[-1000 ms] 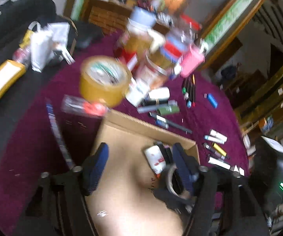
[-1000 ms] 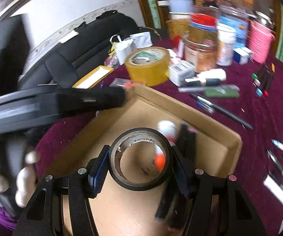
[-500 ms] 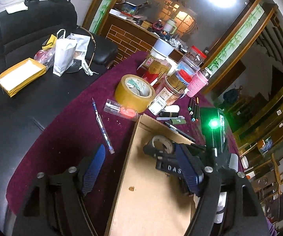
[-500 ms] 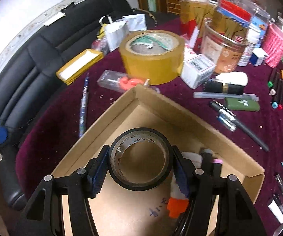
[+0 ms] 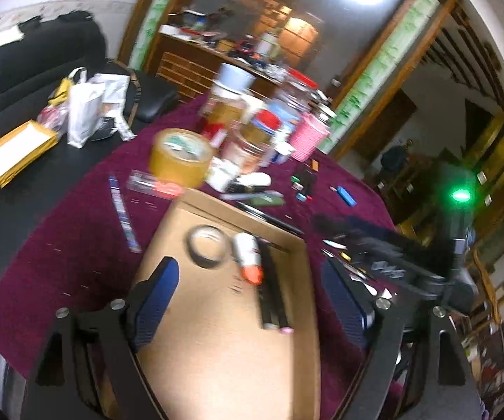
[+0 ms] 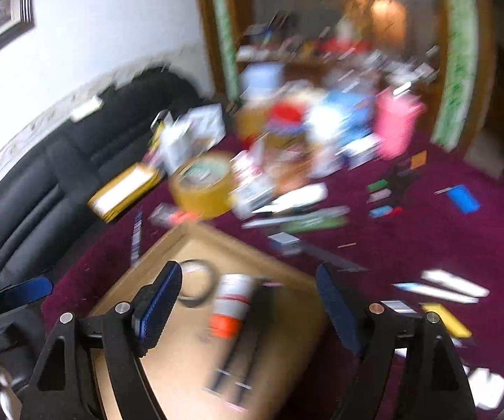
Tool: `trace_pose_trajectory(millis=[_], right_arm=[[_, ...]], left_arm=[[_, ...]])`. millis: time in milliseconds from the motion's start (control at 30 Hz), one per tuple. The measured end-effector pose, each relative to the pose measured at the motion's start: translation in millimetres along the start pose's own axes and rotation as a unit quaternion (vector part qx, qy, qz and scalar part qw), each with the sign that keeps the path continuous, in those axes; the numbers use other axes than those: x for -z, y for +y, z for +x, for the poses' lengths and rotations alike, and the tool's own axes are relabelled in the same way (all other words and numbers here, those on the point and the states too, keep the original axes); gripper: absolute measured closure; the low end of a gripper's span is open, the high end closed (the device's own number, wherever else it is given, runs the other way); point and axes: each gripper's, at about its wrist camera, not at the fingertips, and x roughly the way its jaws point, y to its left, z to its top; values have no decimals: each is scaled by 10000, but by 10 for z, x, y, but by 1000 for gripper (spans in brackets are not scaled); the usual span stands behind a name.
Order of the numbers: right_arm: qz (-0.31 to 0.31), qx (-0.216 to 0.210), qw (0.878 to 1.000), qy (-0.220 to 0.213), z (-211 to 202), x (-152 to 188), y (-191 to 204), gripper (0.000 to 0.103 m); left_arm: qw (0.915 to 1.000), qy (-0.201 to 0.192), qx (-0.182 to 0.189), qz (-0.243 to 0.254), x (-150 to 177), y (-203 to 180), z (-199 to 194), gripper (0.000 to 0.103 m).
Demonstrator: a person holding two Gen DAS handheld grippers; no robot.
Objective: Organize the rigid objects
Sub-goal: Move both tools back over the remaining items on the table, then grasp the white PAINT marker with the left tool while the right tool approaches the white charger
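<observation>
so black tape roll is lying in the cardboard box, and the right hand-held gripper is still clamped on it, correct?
Not clamped. The black tape roll lies in the cardboard box, but the right hand-held gripper is open and empty; its jaws have just been opening. The right wrist view shows it.

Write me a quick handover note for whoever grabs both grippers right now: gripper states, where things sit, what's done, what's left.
Left gripper: open, empty, over the cardboard box.
Right gripper: jaws have just been opening, nothing between them; empty.
Done: black tape roll, white tube with orange cap and dark markers lie in the box.
Left: yellow tape roll, pens, blue lighter and small items are loose on the purple cloth. The right wrist view is blurred.
</observation>
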Motion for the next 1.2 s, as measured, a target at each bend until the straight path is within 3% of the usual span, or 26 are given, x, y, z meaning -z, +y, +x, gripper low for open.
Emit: trace_pose_trajectory(millis=[67,167,333,500,633,767,900,967,1033,1100,1133,1200], right_arm=[[-6,620,9974,-355,-250,158,-374,0],[207,1284,9915,13,-309,399,-1041,0],[1791,1266,9756,32,-403,851,-2182,1],[2511,1253,9597,-163,-404,1159,-2800,1],[2929,1056,9501,-207,-365,1365,-3028,1],[2972,865,9506,-255,-386,1374,-3037,1],[2941,765,9524,-249,-387,1363,-3014,1],[2950,770,9521,-236,-382,1377,-3020,1],[3005,739,9507,-198,-374,1393,-3038,1],[3084,674,9487,-152,-361,1413,-3063,1],[3118,658,9478,-118,-348,1423,-3073,1],[3178,686,9457,-50,-320,1444,-3089,1]], left_arm=[[9996,119,175,195,80,-251,92,20],[9975,393,353,476,212,-632,298,20],[9897,1050,534,818,518,-1212,770,20],[9785,1668,540,1090,733,-1655,1312,20],[9658,1838,108,1824,751,-1982,1855,20],[9398,1827,-548,2836,765,-2203,2394,20],[9183,1945,-717,3373,755,-2233,2749,20],[9137,2121,-682,3399,775,-2194,2873,20],[9210,2280,-511,3117,743,-2127,2882,20],[9216,2374,-377,3048,768,-2122,2846,20],[9193,2423,-310,3085,806,-2141,2804,21],[9059,2579,-63,3358,957,-2211,2689,21]])
